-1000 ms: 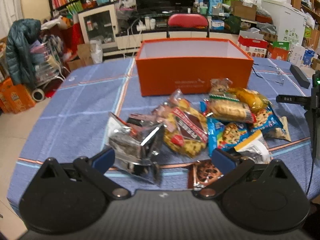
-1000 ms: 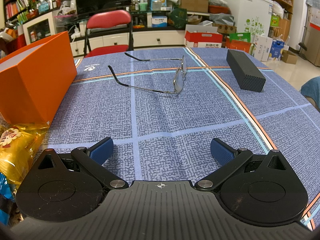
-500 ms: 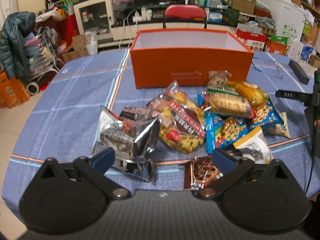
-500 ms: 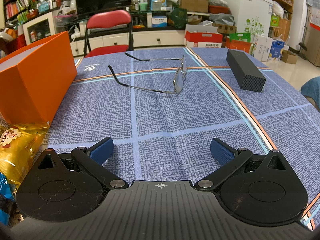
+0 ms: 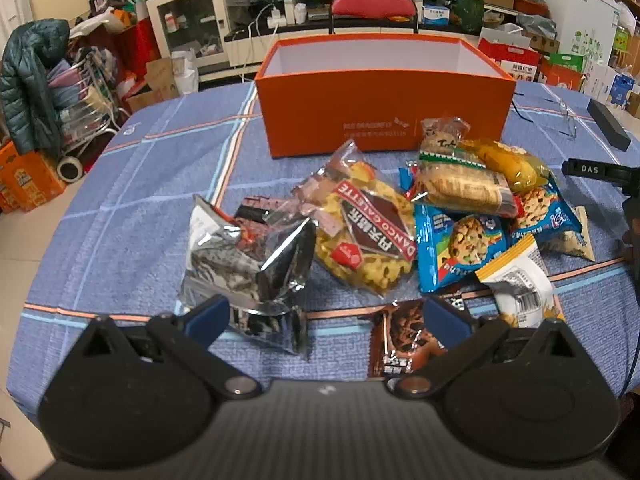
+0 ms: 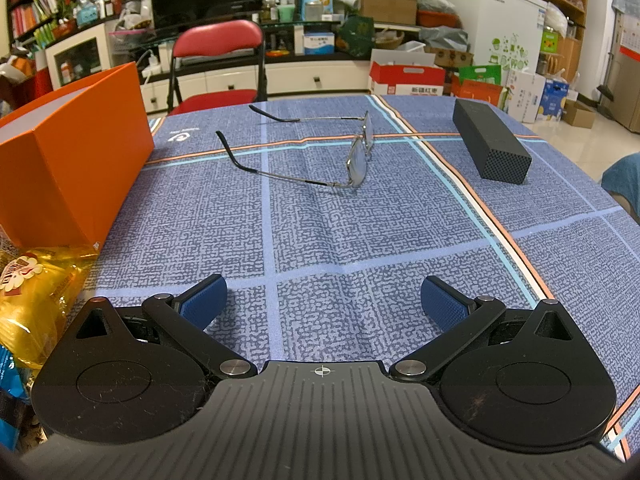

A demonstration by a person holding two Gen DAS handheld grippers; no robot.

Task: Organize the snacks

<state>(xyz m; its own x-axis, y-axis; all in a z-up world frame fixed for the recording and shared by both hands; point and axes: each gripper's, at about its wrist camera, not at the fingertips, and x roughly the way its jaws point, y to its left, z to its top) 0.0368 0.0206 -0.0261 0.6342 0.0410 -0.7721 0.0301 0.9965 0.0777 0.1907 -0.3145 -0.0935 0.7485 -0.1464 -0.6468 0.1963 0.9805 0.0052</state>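
- Hovering low over the near edge of the bench (image 5: 120, 184), which was covered in a blue checked cloth, the left gripper (image 5: 326, 318) pointed toward the snack pile with its blue-padded fingers (image 5: 206, 316) spread wide and holding nothing.
- The crinkled silver foil packet (image 5: 248, 268) lay just ahead of the left finger, and the brown chocolate-biscuit wrapper (image 5: 400, 340) lay flat between the two fingers.
- The right gripper (image 6: 324, 306) sat level above bare cloth, its fingers likewise wide apart and empty.
- One open orange cardboard box (image 5: 384, 96) stood behind the pile, with nothing visible inside it.
- Snacks lay touching and overlapping in front of the box: one clear bag of yellow galettes (image 5: 368, 232), one bread roll pack (image 5: 460, 184), one yellow bag (image 5: 504, 160), two blue cookie packets (image 5: 456, 248).
- One pair of metal-framed spectacles (image 6: 352, 152) and one black rectangular case (image 6: 490, 144) lay well apart from the snacks.
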